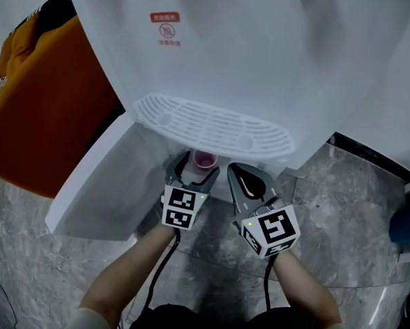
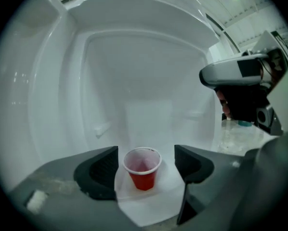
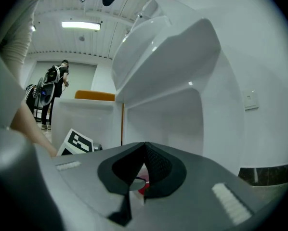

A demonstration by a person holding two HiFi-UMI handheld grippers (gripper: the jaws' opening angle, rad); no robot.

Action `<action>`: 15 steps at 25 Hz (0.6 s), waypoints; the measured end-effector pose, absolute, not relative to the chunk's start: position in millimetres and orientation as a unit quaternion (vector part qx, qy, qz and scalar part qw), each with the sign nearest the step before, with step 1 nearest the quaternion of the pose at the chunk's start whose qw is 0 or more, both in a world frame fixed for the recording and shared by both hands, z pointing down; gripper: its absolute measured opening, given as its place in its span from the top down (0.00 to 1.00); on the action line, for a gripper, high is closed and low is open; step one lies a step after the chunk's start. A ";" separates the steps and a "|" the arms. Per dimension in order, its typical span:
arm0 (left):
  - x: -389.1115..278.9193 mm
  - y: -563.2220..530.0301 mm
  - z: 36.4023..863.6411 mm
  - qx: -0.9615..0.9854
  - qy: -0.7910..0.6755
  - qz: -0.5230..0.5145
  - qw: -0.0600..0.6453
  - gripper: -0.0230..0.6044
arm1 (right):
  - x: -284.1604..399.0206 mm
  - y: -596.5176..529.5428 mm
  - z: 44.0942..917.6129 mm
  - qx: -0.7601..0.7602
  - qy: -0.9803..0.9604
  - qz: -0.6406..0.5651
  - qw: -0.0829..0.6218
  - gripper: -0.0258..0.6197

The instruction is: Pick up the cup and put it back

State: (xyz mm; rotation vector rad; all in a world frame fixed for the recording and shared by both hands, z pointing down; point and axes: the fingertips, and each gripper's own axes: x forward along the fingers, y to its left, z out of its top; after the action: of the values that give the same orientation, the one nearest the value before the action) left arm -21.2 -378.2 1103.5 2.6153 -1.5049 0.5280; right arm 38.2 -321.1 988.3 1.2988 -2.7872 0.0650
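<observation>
Far left: we see a white flat panel (image 1: 99, 184), which we take for the open door of the lower recess, swung out to the left of the grippers.
Left gripper: the left gripper (image 1: 195, 168) reaches into the recess with its jaws spread wide and holding nothing, the dark pads clear of the cup on both sides.
Cup: the small red plastic cup with a pale inside (image 2: 143, 169) stands upright on the white floor of the recess of the tall white water dispenser (image 1: 260, 60), just under the front edge of the white slotted drip tray (image 1: 212, 125).
Key relation: we find the cup straight ahead of the left gripper, centred in the gap between its jaws. Its long axis is vertical, so the pads face its sides squarely.
Nearer gripper: the left one by far; we judge that closing it would seat the cup, and drawing it straight back would leave the cup standing.
Right gripper: the right gripper (image 3: 144, 146) sits just beside the left one, to the cup's right. Its jaws are closed tip to tip with nothing between them, and only a sliver of red shows past them.
Far right: grey marbled floor (image 1: 349, 197).
</observation>
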 end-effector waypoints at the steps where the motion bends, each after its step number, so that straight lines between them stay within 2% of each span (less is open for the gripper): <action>1: -20.3 -380.2 1106.1 0.852 -0.493 0.170 0.045 0.38 | 39.0 -324.1 990.4 0.425 -0.904 0.024 0.035 0.96; 7: -17.4 -397.6 1124.4 0.840 -0.507 0.175 0.079 0.38 | 43.8 -327.3 996.6 0.437 -0.898 0.019 0.049 0.96; 15: -21.3 -408.1 1128.2 0.824 -0.532 0.187 0.058 0.38 | 55.2 -325.4 999.0 0.441 -0.896 0.032 0.048 0.96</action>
State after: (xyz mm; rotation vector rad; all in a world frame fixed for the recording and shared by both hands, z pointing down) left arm -21.3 -408.1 1128.2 2.4981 -1.6114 0.5656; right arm 55.2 -325.4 999.0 1.3446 -2.7320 0.0980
